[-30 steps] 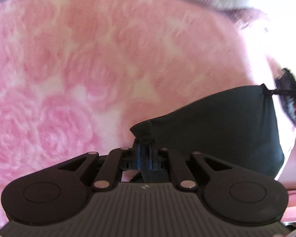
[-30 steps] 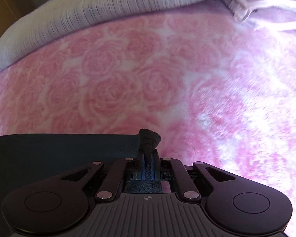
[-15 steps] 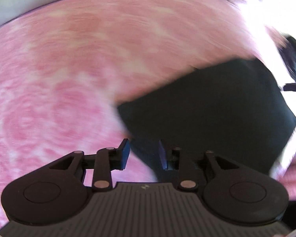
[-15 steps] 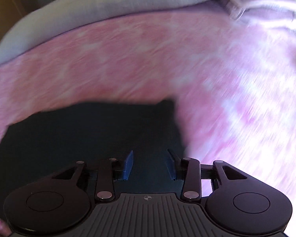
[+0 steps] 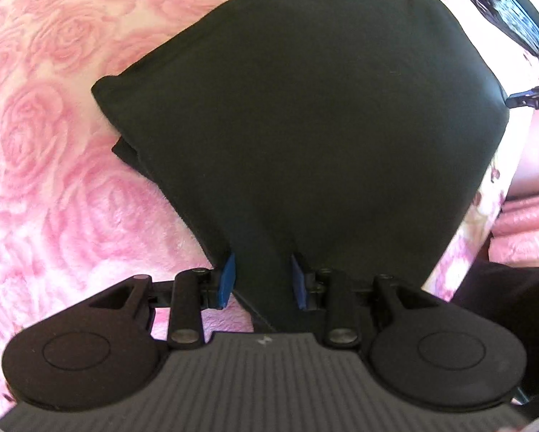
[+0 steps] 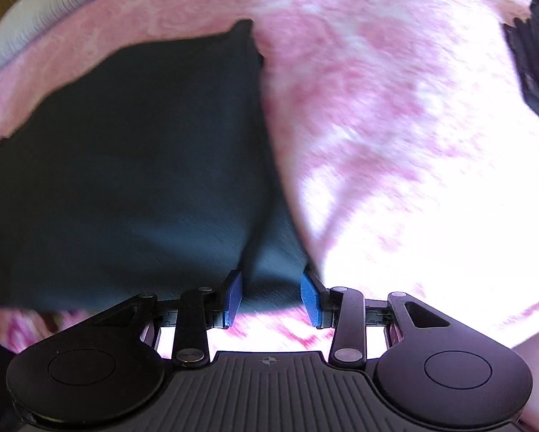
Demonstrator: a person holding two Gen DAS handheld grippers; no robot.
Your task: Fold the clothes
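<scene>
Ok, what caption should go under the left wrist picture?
Open left gripper over a folded dark cloth lying on a pink rose blanket.

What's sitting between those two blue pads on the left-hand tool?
In the left wrist view, a strip of the dark garment runs between the left gripper's open blue pads, with neither pad visibly pressing it. The garment lies on the pink rose blanket.

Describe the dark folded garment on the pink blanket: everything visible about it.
The dark, near-black folded garment looks like soft matte knit, smooth on top. It lies flat on the pink rose-patterned fleece blanket, a lower layer peeking out along its left edge. Both open grippers, left and right, straddle its near edge without clamping it.
</scene>
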